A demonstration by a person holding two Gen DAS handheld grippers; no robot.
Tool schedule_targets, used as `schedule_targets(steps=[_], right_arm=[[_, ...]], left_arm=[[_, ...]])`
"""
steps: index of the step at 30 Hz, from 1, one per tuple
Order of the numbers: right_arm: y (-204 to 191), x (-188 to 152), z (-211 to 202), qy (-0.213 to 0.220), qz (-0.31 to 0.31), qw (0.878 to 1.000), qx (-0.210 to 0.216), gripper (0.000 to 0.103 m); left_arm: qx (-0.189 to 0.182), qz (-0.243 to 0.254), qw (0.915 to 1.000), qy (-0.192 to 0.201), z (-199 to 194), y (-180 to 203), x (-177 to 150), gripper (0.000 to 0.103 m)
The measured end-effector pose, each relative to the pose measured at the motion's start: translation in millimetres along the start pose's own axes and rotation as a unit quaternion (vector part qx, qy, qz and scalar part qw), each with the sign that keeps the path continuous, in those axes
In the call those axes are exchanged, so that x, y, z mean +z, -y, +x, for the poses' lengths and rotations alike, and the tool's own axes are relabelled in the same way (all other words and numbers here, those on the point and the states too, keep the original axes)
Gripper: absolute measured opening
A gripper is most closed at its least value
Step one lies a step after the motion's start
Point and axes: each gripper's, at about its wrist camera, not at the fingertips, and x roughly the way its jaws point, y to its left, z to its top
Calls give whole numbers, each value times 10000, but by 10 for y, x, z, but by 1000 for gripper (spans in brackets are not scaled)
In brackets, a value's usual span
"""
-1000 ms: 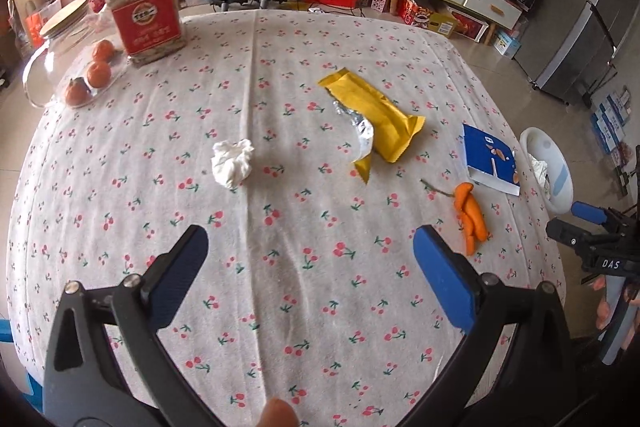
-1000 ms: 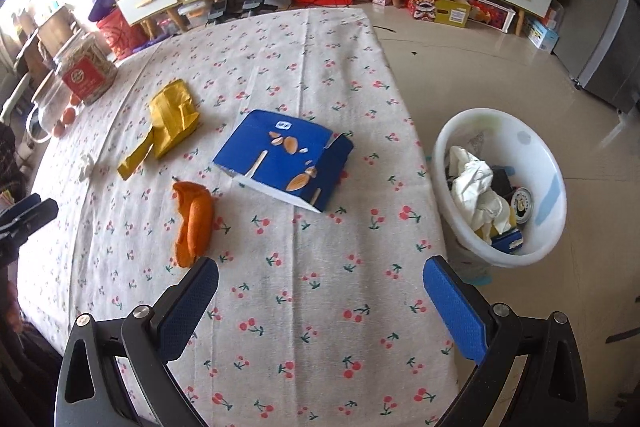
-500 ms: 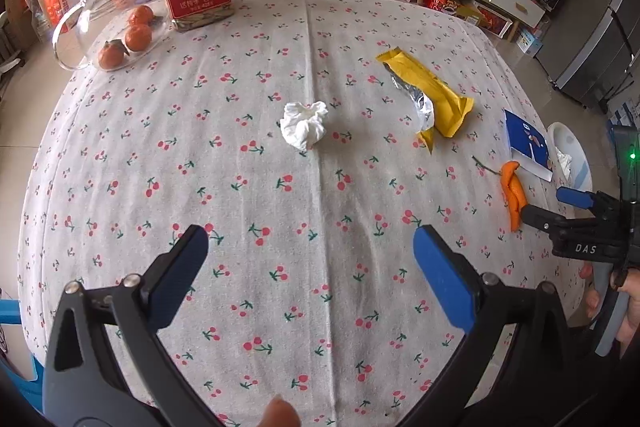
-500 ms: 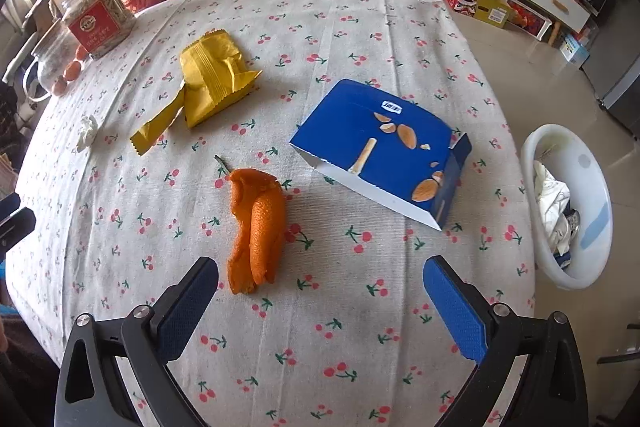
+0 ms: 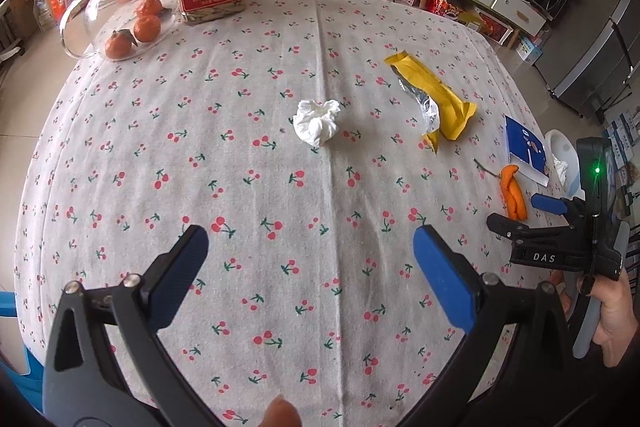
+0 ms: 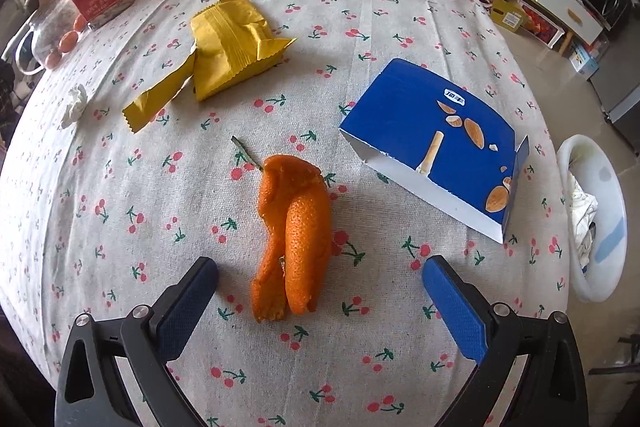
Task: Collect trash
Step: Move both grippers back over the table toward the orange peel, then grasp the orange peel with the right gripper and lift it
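Both claws wide over the cherry-print worktop (image 6: pixel 400 347).

Right claw (image 6: pixel 320 281) brackets the near end of a curled, pebbly orange peel (image 6: pixel 298 235); left claw (image 5: pixel 310 251) hangs empty. Farther off: crumpled tissue (image 5: pixel 318 123), creased yellow wrapper (image 6: pixel 228 47), flat blue box (image 6: pixel 436 143).

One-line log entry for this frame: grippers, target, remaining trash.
left gripper: open, empty | right gripper: open, orange peel between fingers, ungrasped | on table: tissue, yellow wrapper, blue box
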Motion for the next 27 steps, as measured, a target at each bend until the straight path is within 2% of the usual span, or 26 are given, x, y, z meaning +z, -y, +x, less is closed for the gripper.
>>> schedule_targets(steps=[9,12,14,18,23,27], right_arm=[[10,35,4,94,-14,10000,-19,102],[-43,32,-41,171,-108,9998,-15,95],[-69,37,-72,215,-161,9996,42,83],[-97,53,-115,264,-173,9995,72,69],[-97,74,-167,312,-199,9992,129,32],[-75,76,-187,326,-208,9991,186,25]], left_arm=[[-24,-18,10000,-25,-6,-10,-15,102],[-33,-27,10000,-28,-2,-6,-17,102],[-37,-18,10000,-27,-1,0,-16,102],[-47,18,10000,-32,3,20,-15,102],[-52,33,10000,-46,12,37,-13,102],[-64,48,10000,-54,21,56,-14,102]])
